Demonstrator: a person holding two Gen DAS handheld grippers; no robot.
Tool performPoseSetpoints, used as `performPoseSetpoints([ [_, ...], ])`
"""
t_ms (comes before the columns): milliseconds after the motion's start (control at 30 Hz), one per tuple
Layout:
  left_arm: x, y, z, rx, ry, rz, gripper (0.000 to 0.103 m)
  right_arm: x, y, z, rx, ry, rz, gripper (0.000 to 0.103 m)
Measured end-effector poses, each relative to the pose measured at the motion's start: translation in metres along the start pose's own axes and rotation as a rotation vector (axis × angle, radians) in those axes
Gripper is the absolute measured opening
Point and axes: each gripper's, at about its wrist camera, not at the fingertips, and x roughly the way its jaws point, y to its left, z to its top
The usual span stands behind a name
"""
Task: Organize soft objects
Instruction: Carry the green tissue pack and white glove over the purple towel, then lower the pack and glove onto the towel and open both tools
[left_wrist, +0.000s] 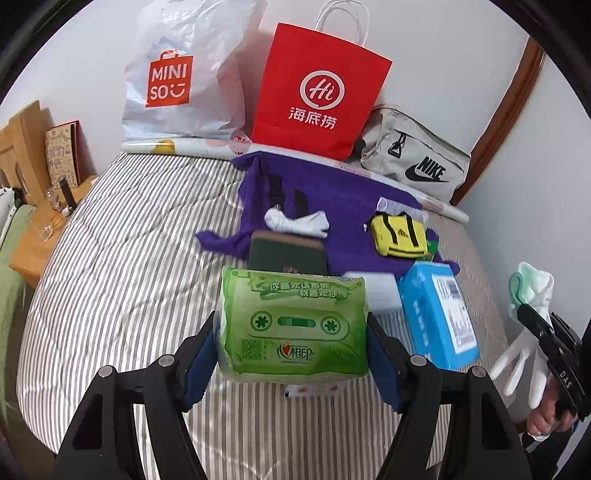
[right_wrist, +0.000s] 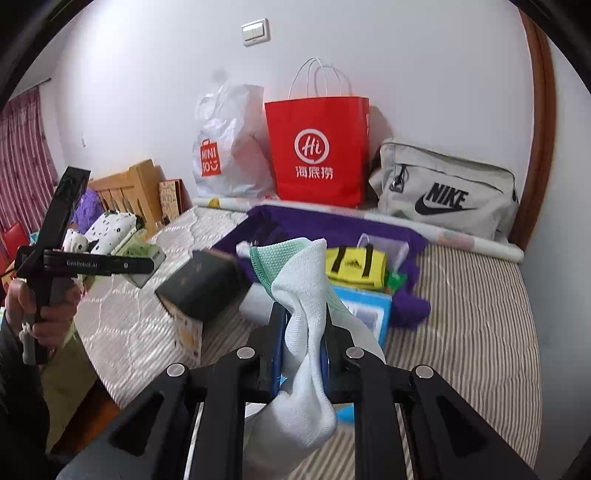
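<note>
Left to right. Minisoo bag (left_wrist: 173, 77), white plastic, and red bag (left_wrist: 317, 92), paper with its mouth open upward, stand side by side against the wall at the far edge of the bed (left_wrist: 122, 258); a Nike pouch (left_wrist: 417, 162) lies to their right.

Centre: a purple cloth (left_wrist: 332, 195) carries a loose white sock (left_wrist: 299, 221) and a yellow pouch (left_wrist: 399, 232); a dark box (left_wrist: 286, 254) and a blue box (left_wrist: 436, 317) lie nearer.

Left gripper (left_wrist: 293, 332): fingers clamped on the two short sides of a green tissue pack (left_wrist: 293, 321), held clear of the bed.

Right gripper (right_wrist: 304, 332): fingers pinched tight on a white-and-mint sock (right_wrist: 303, 295), whose toe hangs below and cuff stands above.

The step in hand appears to be carrying both soft items to a bag. Advice: keep the squeeze on the pack moderate, since it deforms and may slip forward; approach a bag from above its rim, release only once the item is inside, and deliver one hand at a time so the arms do not cross.
</note>
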Motion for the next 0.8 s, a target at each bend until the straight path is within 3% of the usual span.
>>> performPoseSetpoints([
  [600,0.059,0.006,0.084,-0.011,0.031,-0.043,0.071,0.089,-0.026,0.079,0.042,-0.004,-0.011,0.016],
  [800,0.098,0.006,0.111,-0.031,0.094,-0.072,0.071,0.121,-0.043,0.088,0.051,0.025,-0.028,0.016],
])
